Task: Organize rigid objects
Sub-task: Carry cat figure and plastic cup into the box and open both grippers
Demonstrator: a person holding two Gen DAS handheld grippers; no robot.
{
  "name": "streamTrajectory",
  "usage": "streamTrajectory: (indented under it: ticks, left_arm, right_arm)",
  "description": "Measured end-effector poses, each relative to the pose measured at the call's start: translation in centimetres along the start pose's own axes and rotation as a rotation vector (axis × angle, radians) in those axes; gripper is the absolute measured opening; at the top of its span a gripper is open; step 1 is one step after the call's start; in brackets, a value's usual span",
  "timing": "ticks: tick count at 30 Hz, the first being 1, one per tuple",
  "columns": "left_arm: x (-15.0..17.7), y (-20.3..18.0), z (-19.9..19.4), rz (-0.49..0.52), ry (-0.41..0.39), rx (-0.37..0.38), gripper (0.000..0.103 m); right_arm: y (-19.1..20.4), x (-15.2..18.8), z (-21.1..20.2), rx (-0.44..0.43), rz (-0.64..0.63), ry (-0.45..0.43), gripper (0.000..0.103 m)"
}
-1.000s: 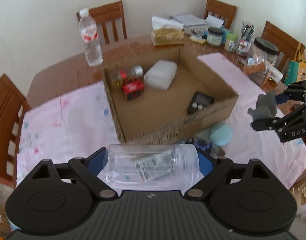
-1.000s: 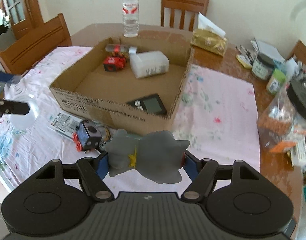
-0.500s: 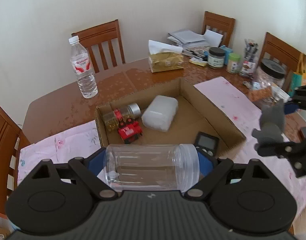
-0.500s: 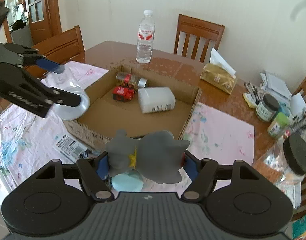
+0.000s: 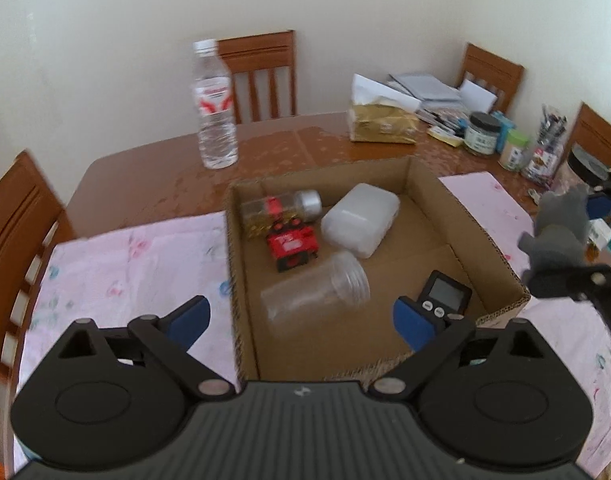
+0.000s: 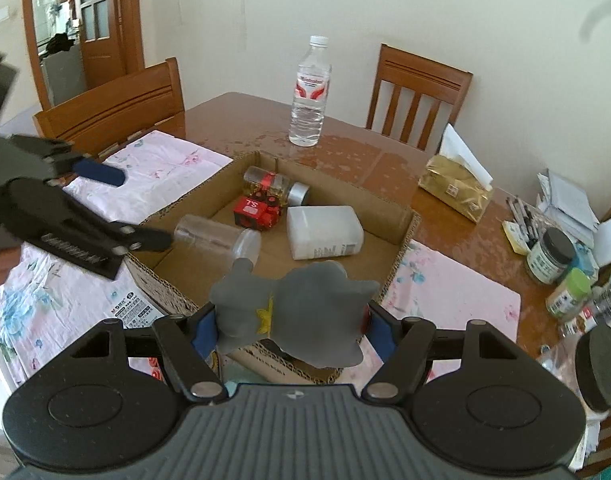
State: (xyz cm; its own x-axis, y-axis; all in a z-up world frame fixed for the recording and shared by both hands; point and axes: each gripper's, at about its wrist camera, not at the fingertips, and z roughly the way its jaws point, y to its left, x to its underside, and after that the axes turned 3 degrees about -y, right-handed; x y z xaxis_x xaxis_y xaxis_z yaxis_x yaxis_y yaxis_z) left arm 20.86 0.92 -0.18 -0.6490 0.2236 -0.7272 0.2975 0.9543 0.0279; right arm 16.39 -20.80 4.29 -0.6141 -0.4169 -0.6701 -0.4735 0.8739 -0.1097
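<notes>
The right gripper [image 6: 291, 322] clamps a grey plush toy [image 6: 293, 312] over the cardboard box's [image 6: 401, 240] near edge.

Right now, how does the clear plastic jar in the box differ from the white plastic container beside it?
The clear plastic jar is see-through and round; the white plastic container is opaque and blocky. The jar looks empty and has no lid on it; what the container holds cannot be seen. The jar lies nearer the left gripper, the container farther back. Both lie on their sides in the cardboard box.
</notes>
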Motion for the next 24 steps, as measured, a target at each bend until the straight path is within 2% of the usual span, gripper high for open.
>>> streamTrajectory:
  ticks: [4, 9, 17, 21, 23, 24]
  left_arm:
    - [1.7, 0.6, -1.9, -0.036, -0.018, -0.055, 0.100]
    - [3.6, 1.2, -3.1, -0.084, 0.010, -0.110, 0.101]
    - [5.8, 1.9, -4.9, -0.152, 0.035, -0.165, 0.101]
    - [6.4, 2.0, -5.6, -0.172, 0.038, -0.200, 0.101]
    - [6.6, 2.2, -5.7, -0.187, 0.042, -0.211, 0.101]
    - [6.7, 2.3, -5.7, -0.193, 0.045, -0.212, 0.101]
  right_arm:
    - [0.0, -0.8, 1.3, -0.025, -0.017, 0.005, 0.077]
    - [-0.3, -1.9, 4.0, -0.050, -0.035, 0.031, 0.077]
    - [-1.3, -3.1, 8.4, -0.048, -0.063, 0.079, 0.077]
    - [-1.9, -4.0, 9.8, -0.031, -0.060, 0.064, 0.080]
    - [-2.0, -4.6, 10.2, -0.015, -0.060, 0.048, 0.101]
    - [-2.0, -4.8, 10.2, -0.007, -0.060, 0.043, 0.103]
